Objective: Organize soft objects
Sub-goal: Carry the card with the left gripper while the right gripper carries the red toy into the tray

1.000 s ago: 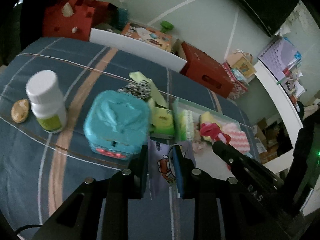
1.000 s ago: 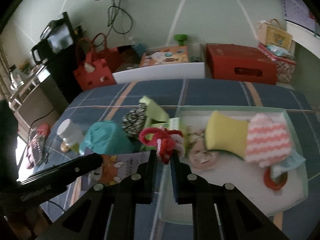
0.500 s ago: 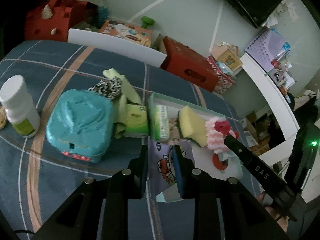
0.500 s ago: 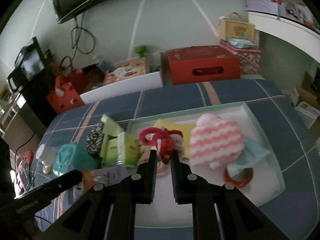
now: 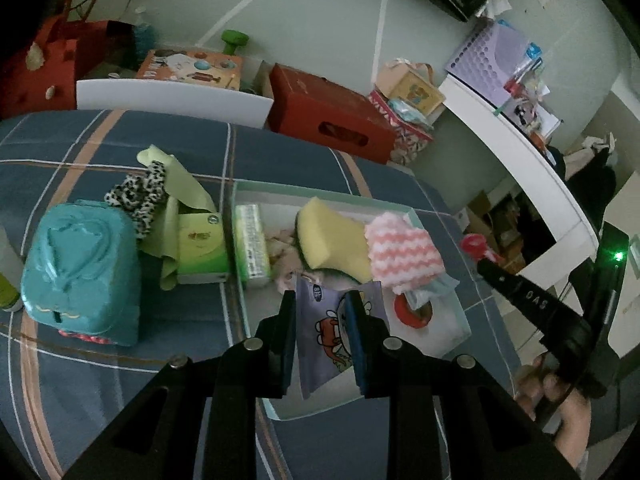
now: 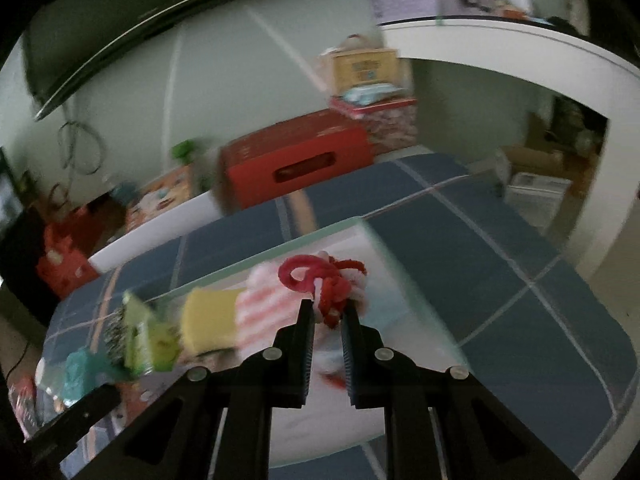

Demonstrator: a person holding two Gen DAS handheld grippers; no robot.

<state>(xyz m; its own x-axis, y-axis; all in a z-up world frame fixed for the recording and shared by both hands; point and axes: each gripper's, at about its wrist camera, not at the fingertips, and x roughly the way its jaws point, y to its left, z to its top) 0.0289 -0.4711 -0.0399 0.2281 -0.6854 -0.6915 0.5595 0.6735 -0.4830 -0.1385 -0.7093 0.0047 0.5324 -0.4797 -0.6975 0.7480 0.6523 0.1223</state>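
Both tools carrying soft items over the tray

The left tool (image 5: 322,312) is clenching a cartoon pouch (image 5: 326,332), now hanging above the tray's (image 5: 460,312) near edge instead of beside it. The right tool (image 6: 326,312) is gripping a red-and-white knot (image 6: 324,280), now swinging past the sponge (image 5: 332,240) and pink cloth (image 5: 404,252); its view is blurring, hiding the tray's contents.

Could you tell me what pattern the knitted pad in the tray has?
Pink-and-white zigzag stripes on the knitted pad; clearest in the left wrist view.

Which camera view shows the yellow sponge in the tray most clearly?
The left wrist view: the yellow sponge is sharp there, lying in the tray beside the pink striped cloth. The right wrist view shows it only blurred, at the left.
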